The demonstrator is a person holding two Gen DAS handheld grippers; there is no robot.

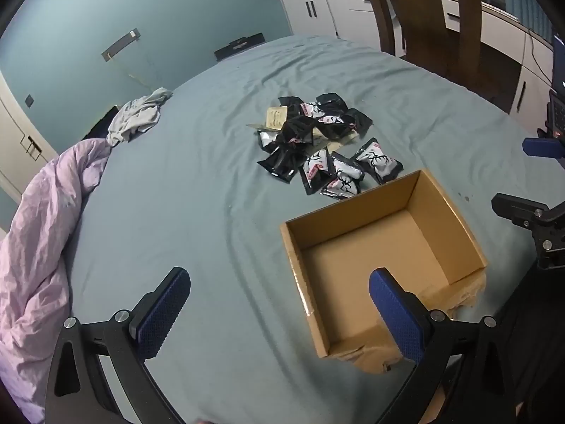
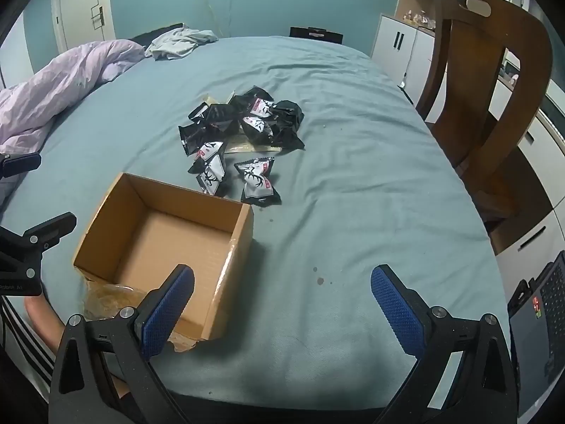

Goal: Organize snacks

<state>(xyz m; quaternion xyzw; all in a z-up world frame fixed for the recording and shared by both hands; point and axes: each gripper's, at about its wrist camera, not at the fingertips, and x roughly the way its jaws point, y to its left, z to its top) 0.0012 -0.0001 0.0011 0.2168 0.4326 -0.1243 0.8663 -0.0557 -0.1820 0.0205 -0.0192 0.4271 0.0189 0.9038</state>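
Observation:
An open brown cardboard box (image 1: 438, 208) (image 2: 106, 219) stands empty on the blue-green bedsheet. Just beyond it lies a heap of several black and white snack packets (image 1: 310, 134) (image 2: 243, 123), some on a flat tan card. My left gripper (image 1: 279, 282) hovers open above the sheet, its right finger over the box's near left corner. My right gripper (image 2: 282, 282) is open too, with its left finger over the box's near right corner. Nothing sits between either pair of blue pads. Each gripper shows at the edge of the other's view.
A lilac quilt (image 1: 42, 229) (image 2: 60, 81) and a grey garment (image 1: 141, 116) (image 2: 180, 42) lie at the bed's far left. A wooden chair (image 2: 494, 88) stands at the right side, a laptop (image 2: 543, 318) at the near right. White cabinets (image 1: 328, 10) line the wall.

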